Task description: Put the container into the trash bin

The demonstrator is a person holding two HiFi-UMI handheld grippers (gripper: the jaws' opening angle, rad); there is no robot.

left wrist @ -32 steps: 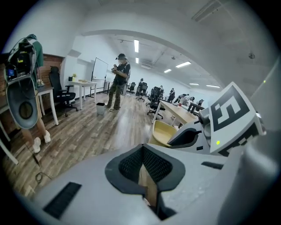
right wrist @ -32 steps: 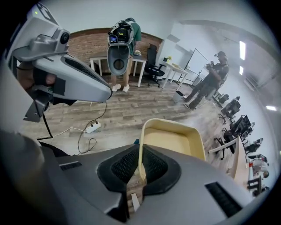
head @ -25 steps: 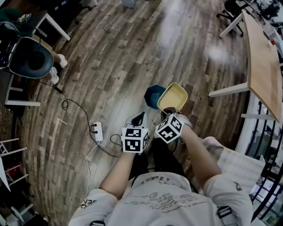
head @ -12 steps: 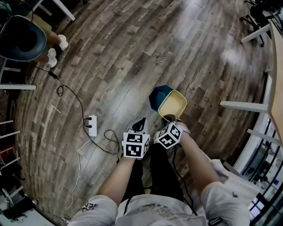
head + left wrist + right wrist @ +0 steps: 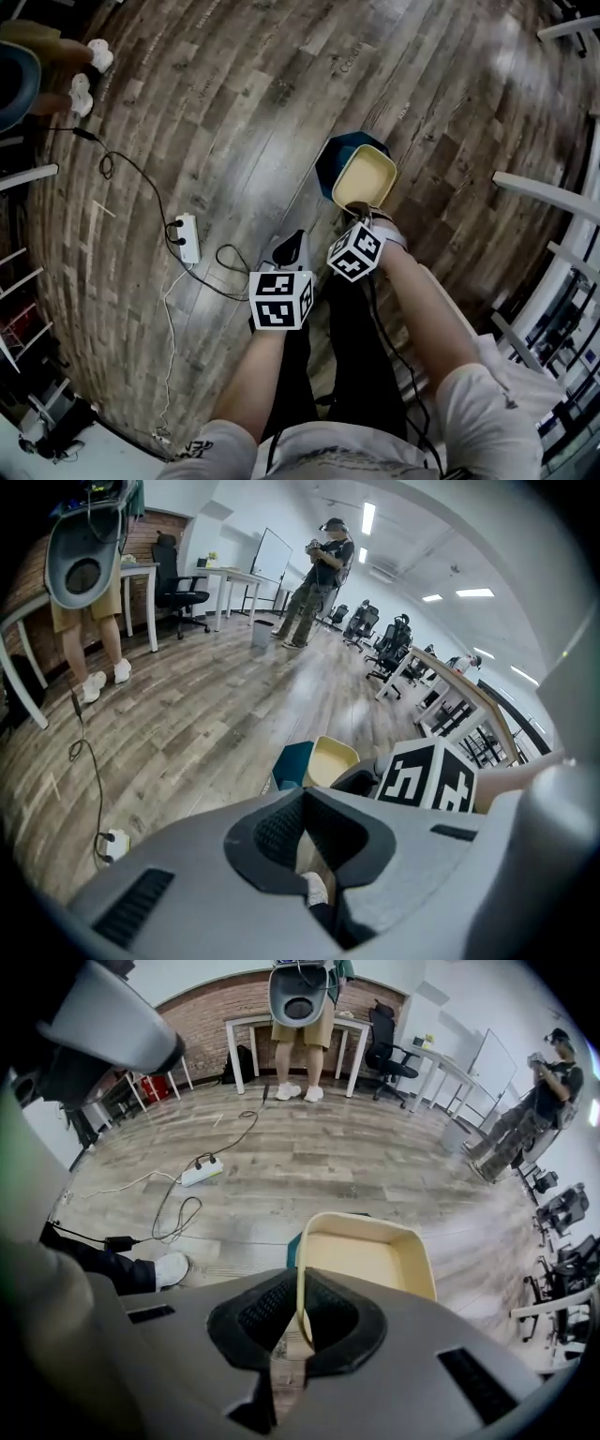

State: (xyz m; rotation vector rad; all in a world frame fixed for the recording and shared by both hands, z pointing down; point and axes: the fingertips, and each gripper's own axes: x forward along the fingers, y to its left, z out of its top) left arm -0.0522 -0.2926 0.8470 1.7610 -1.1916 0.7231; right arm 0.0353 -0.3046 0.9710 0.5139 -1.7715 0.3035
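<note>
Both grippers have dropped toward the floor (image 5: pixel 234 112) since a second ago, and the container (image 5: pixel 366 176) has come down with them, so it now sits closer over the bin (image 5: pixel 339 155). The right gripper (image 5: pixel 362 216) pinches the container's near rim; in the right gripper view its pads clamp that thin cream wall edge-on at the right gripper (image 5: pixel 302 1326), while the container (image 5: pixel 366 1260) stretches away from the jaws, open side up. Only a teal sliver of the bin (image 5: pixel 293 1241) shows past its left edge. From the head view the container covers the bin's right part, leaving the teal rim showing at the upper left; whether the two touch cannot be told. The left gripper (image 5: pixel 289 258) hangs just beside the right one, nearer the person, with its jaws pressed together on nothing, as the left gripper view shows at the left gripper (image 5: pixel 312 874). That view also has the container (image 5: pixel 328 761) and bin (image 5: pixel 292 764) ahead on the planks. A power strip (image 5: pixel 187 239) with its cable lies well apart to the left.
</note>
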